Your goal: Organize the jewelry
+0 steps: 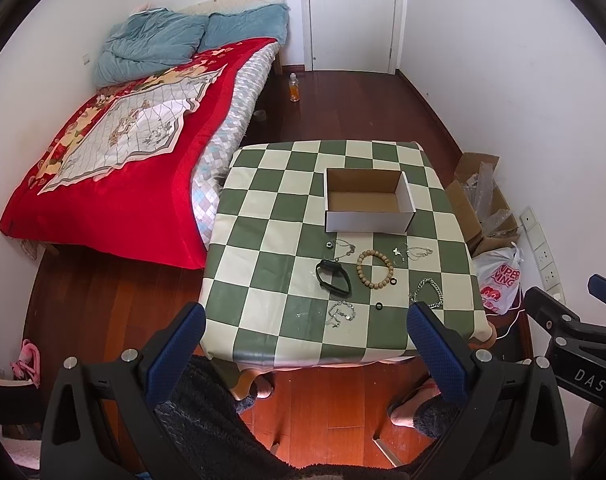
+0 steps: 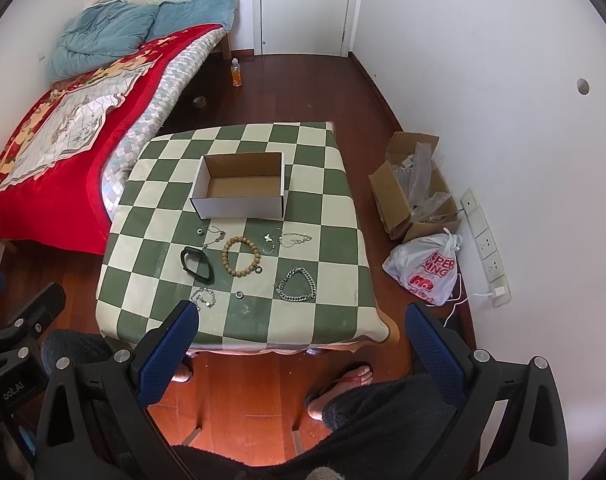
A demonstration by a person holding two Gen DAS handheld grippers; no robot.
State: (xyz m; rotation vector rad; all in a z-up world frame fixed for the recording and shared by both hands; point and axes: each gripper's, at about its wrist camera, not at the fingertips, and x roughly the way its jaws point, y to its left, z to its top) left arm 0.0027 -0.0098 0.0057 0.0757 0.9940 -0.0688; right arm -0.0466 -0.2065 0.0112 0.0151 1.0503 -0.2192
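Your table with its checked cloth carries everything, and the open cardboard box sits empty at the far side. If you bump the light box while reaching over it, it will slide. Nearer you the jewelry lies loose: the black band, the bead bracelet, the heavy chain bracelet, then fine chains and tiny rings. The thin chains could snag or tangle, and the rings may skid off the cloth. Your left gripper and right gripper both hang back above your knees, fingers spread wide, holding nothing
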